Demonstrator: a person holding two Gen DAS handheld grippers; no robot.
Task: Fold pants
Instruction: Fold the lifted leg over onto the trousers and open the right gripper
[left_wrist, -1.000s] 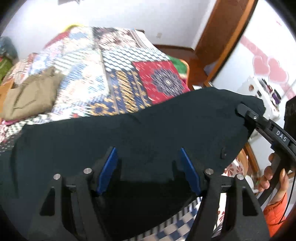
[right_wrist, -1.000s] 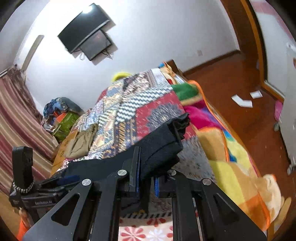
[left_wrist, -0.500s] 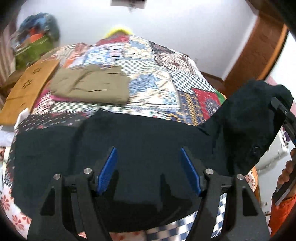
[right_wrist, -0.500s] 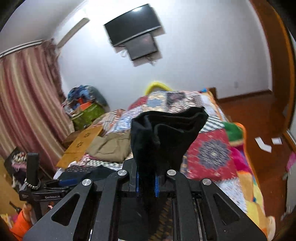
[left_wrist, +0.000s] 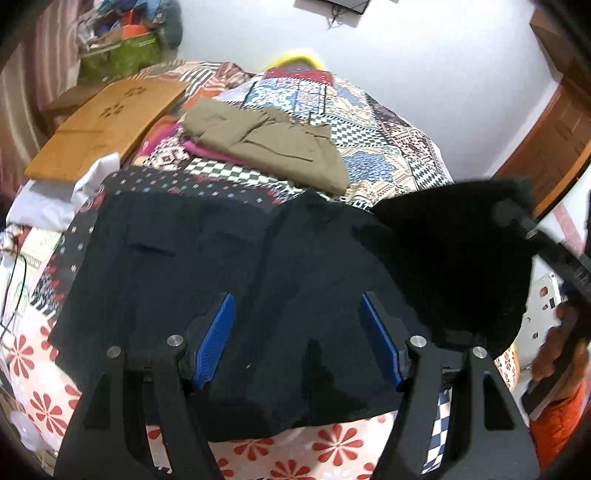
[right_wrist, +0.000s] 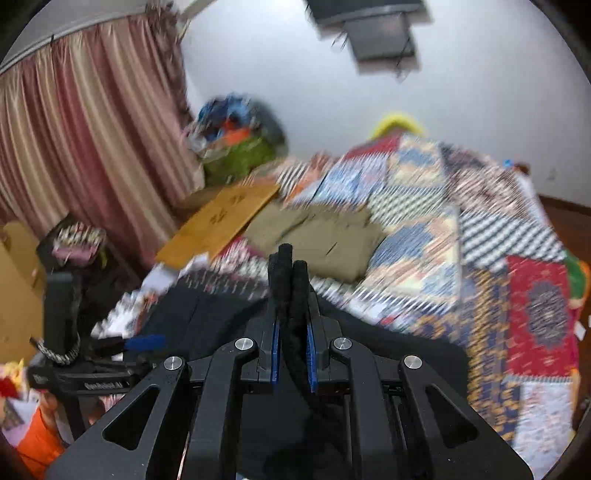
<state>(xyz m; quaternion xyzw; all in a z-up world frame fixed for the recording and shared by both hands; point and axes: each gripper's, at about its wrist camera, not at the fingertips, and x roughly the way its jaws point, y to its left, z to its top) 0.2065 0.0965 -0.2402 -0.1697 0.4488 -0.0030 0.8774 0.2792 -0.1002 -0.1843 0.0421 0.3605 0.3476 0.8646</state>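
Far side of the quilt (left_wrist: 384, 122) is blocked by folded khaki pants (left_wrist: 273, 147); bare patchwork is seen right of them, w/ room to pass. Left edge is crowded by a wooden board (left_wrist: 107, 122) & white cloth (left_wrist: 55, 199).

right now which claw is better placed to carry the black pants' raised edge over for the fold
Right: the right claw is shut on the black fabric pants. The left claw is open, gripping nothing.
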